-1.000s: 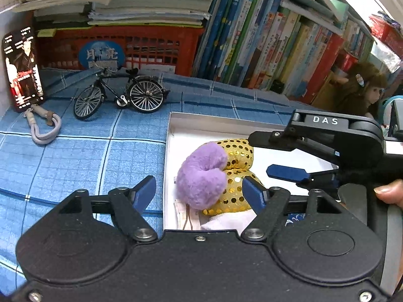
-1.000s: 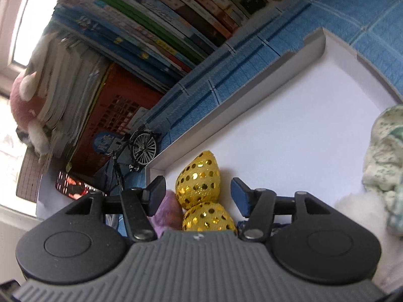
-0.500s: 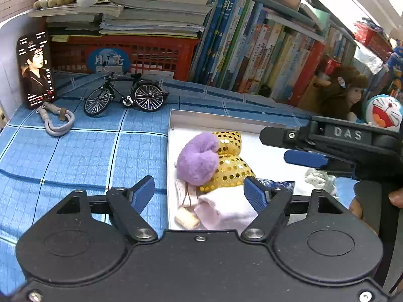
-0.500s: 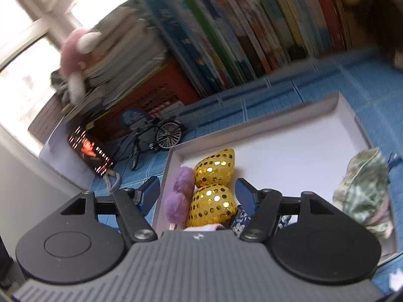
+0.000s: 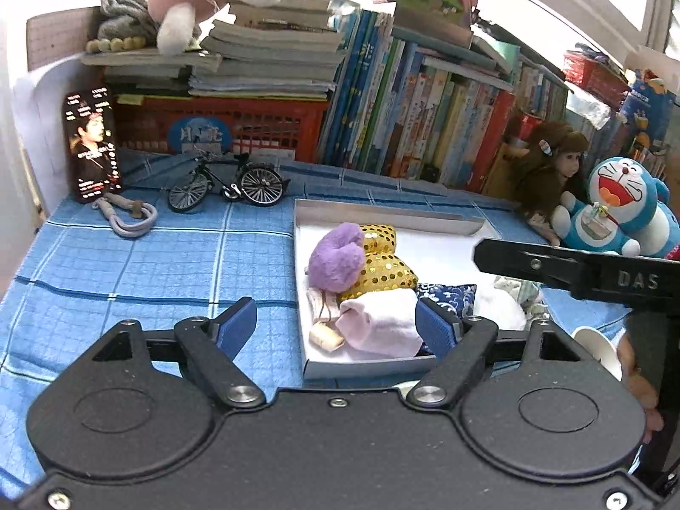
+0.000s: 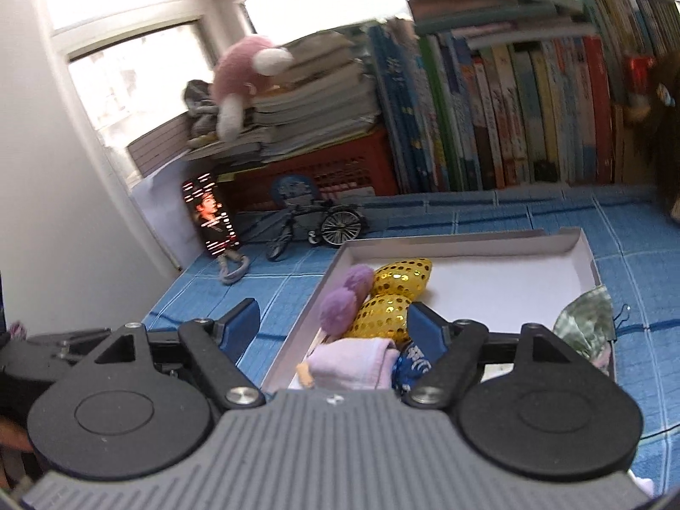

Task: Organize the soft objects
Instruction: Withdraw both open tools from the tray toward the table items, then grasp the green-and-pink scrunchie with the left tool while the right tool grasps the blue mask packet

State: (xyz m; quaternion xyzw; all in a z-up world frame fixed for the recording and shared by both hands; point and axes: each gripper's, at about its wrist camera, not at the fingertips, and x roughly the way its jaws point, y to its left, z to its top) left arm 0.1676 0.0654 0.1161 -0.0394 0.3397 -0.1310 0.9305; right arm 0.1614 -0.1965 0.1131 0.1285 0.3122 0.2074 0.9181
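A white shallow box (image 5: 384, 214) (image 6: 467, 243) sits on the blue checked cloth. In its left part lie a purple fluffy heart (image 5: 335, 257) (image 6: 340, 304), a gold sequin pillow (image 5: 380, 270) (image 6: 389, 316), a pale pink folded cloth (image 5: 378, 325) (image 6: 352, 361) and a dark blue patterned pouch (image 5: 446, 293). A green patterned cloth (image 6: 588, 325) lies at the box's right edge. My left gripper (image 5: 335, 325) is open and empty, above the box's near edge. My right gripper (image 6: 331, 327) is open and empty, raised above the box.
A model bicycle (image 5: 227, 182), a phone (image 5: 91, 144) and a grey cord loop (image 5: 127, 216) lie at back left. A red basket (image 5: 221, 123) under stacked books, a row of books (image 5: 425, 123), a doll (image 5: 548, 170) and a Doraemon plush (image 5: 616, 208) line the back.
Both grippers have pulled back and up from the box, so more of the table shows. The soft things in the box have stayed put.
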